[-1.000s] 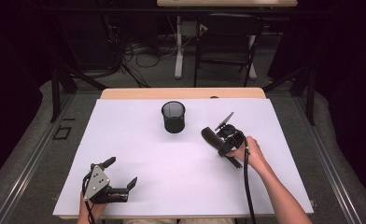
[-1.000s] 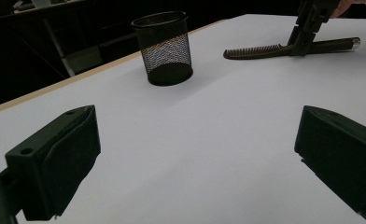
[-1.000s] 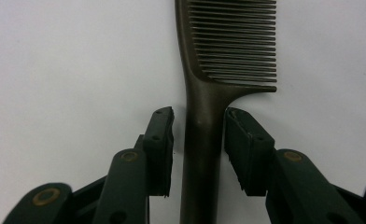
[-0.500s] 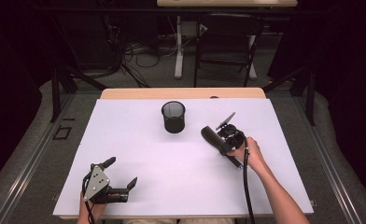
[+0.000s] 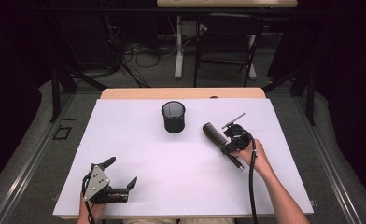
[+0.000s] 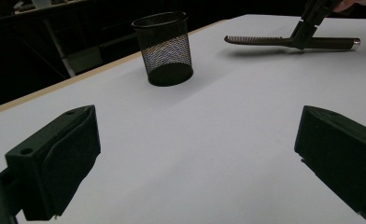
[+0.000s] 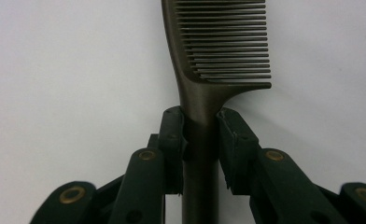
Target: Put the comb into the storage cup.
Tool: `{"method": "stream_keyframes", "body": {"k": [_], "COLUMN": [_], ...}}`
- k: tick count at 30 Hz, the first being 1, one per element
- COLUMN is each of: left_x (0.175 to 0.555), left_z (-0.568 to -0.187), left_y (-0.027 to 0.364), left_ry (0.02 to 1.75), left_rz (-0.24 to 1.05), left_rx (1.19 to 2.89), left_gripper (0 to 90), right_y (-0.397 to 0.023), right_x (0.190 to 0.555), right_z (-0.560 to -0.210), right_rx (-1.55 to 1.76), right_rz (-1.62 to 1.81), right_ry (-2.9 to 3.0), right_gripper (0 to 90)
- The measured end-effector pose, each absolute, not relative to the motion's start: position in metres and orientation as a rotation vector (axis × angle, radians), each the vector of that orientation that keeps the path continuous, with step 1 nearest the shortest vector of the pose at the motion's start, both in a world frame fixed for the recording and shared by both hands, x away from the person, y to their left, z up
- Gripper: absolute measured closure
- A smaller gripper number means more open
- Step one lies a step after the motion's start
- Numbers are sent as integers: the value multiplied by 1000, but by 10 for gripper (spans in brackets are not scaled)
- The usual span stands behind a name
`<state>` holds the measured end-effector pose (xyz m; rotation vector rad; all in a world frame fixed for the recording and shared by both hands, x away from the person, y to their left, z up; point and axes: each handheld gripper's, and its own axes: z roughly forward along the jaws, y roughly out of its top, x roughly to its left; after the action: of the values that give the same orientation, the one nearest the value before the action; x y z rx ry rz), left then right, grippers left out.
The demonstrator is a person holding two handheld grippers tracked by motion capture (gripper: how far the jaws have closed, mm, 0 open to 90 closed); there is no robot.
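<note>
High view has the left gripper (image 5: 120,172) parked at the near-left corner of the white table (image 5: 139,140), jaws spread wide with nothing between them. Moving right, a black mesh cup (image 5: 173,116) stands upright toward the far middle. Just right of that, the right gripper (image 5: 225,142) has just been closing its jaws and now clamps the handle of a dark comb (image 7: 204,93), which sits near the cup but clear of it.

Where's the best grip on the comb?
On the round handle just behind the teeth, coming from above with the jaws across it. The comb lies flat on the table, its handle narrow and smooth, its teeth thin. The right claw is clamped right there.
</note>
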<state>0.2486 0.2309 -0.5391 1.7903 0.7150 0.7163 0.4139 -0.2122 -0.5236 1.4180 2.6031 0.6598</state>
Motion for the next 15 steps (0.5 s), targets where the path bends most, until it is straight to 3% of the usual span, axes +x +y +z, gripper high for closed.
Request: {"method": "stream_keyframes", "body": {"k": [2, 3, 4, 15], "left_x": [249, 249, 249, 249], "left_z": [-539, -539, -539, -539], "left_y": [231, 231, 231, 231], "left_ry": [717, 716, 716, 717], "left_rz": [718, 716, 716, 718], "left_rx": [1790, 1791, 1791, 1789], "left_gripper": [2, 2, 2, 2], "right_y": [-214, -218, -217, -223], "right_x": [411, 411, 409, 398], "right_z": [-523, -513, -522, -508], "right_rx": [1427, 1404, 1399, 1345], "right_rz": [736, 558, 775, 831], "right_ry": [2561, 2652, 2550, 2539], "right_gripper": [724, 725, 724, 724]}}
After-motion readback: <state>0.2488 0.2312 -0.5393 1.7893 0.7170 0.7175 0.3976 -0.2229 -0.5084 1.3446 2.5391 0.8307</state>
